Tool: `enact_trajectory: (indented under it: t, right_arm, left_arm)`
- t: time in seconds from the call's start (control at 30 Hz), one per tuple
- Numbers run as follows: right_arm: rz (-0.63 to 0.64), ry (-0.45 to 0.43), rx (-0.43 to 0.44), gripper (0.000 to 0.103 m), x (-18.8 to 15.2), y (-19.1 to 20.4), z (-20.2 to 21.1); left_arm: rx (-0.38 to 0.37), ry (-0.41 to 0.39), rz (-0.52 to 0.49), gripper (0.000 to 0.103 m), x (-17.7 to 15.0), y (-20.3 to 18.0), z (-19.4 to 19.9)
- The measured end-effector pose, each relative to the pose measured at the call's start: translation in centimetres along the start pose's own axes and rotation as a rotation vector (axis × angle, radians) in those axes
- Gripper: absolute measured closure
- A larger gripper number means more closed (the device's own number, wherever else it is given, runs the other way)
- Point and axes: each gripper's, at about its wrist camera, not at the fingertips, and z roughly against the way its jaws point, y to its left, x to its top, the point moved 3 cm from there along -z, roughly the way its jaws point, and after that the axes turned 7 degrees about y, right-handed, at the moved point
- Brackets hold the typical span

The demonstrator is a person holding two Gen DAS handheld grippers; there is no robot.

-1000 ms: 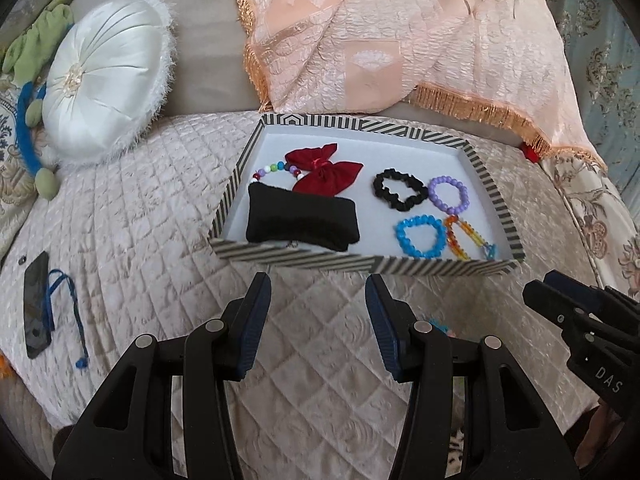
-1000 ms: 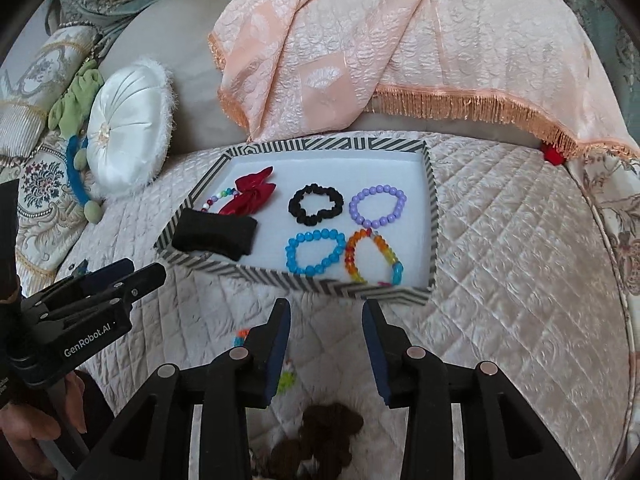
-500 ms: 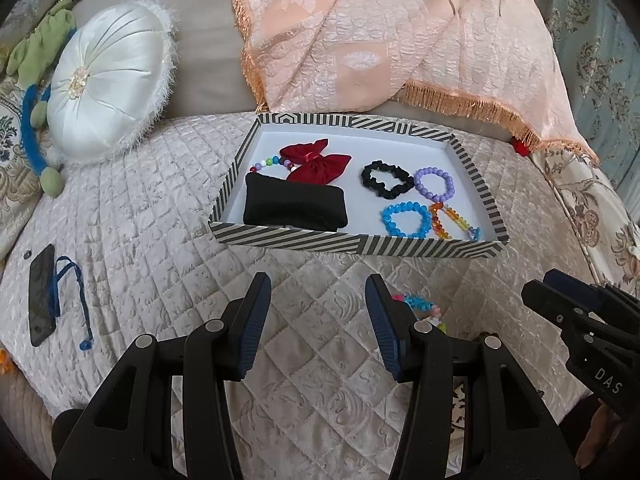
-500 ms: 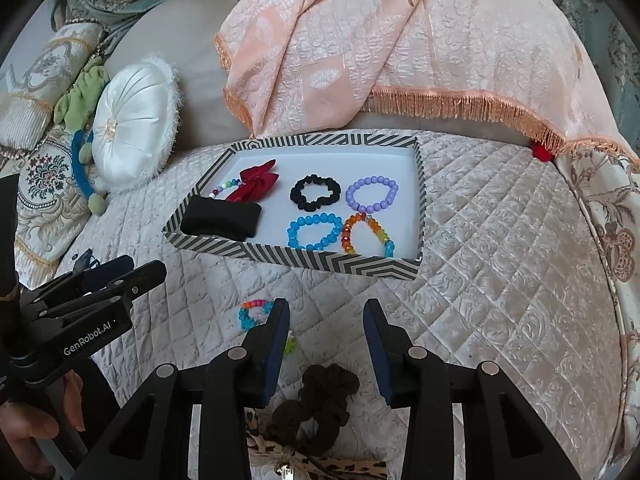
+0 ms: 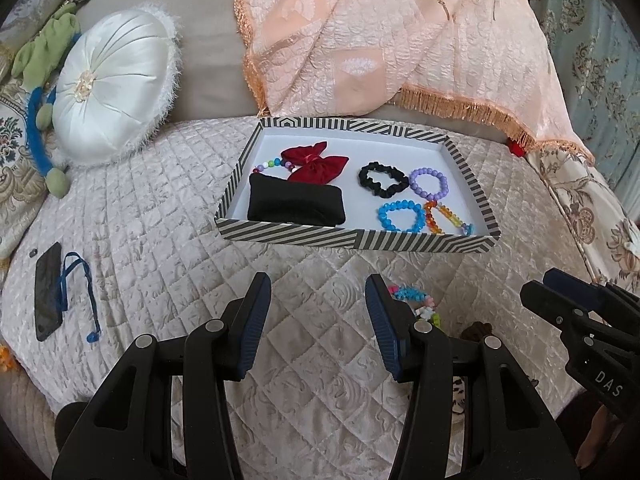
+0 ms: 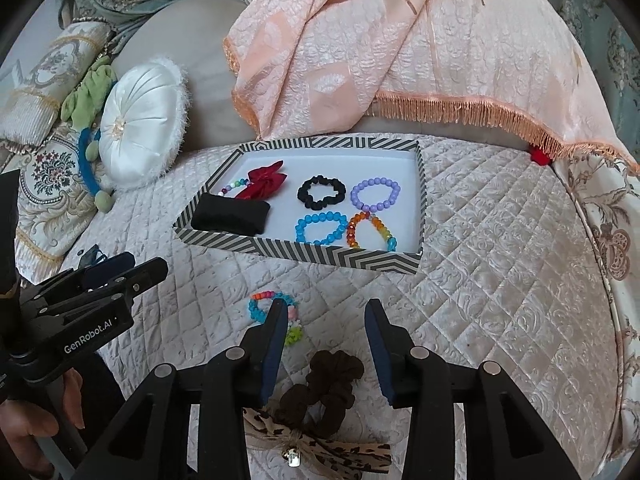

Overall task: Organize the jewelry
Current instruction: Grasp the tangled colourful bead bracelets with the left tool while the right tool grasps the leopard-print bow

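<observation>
In the left wrist view, the left gripper (image 5: 318, 320) is held spread and empty, short of the striped tray (image 5: 352, 238) where sorted bracelets are collected.

In the right wrist view, the right gripper (image 6: 326, 348) is likewise spread, nothing gripped; the brown scrunchie (image 6: 328, 384) lies between its fingers, the multicoloured bracelet (image 6: 268, 306) beside the left finger (image 6: 276, 340), probably awaiting pickup.

Bright daylight, sharp pics, fisheye-warped dark edges.

A round white satin cushion (image 5: 114, 88) leans at the back left of the quilted bed cover (image 5: 160, 240). A peach fringed cloth (image 6: 420, 52) drapes behind. A dark phone (image 5: 48, 290) lies beside a blue cord (image 5: 86, 296).
</observation>
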Motion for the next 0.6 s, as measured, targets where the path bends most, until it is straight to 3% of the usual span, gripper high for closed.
enact_trajectory:
  t: [0.6]
  right_arm:
    - [0.01, -0.009, -0.008, 0.063, -0.8, 0.1, 1.4]
  left_arm:
    - [-0.015, 0.001, 0.001, 0.054, -0.7, -0.4, 0.8]
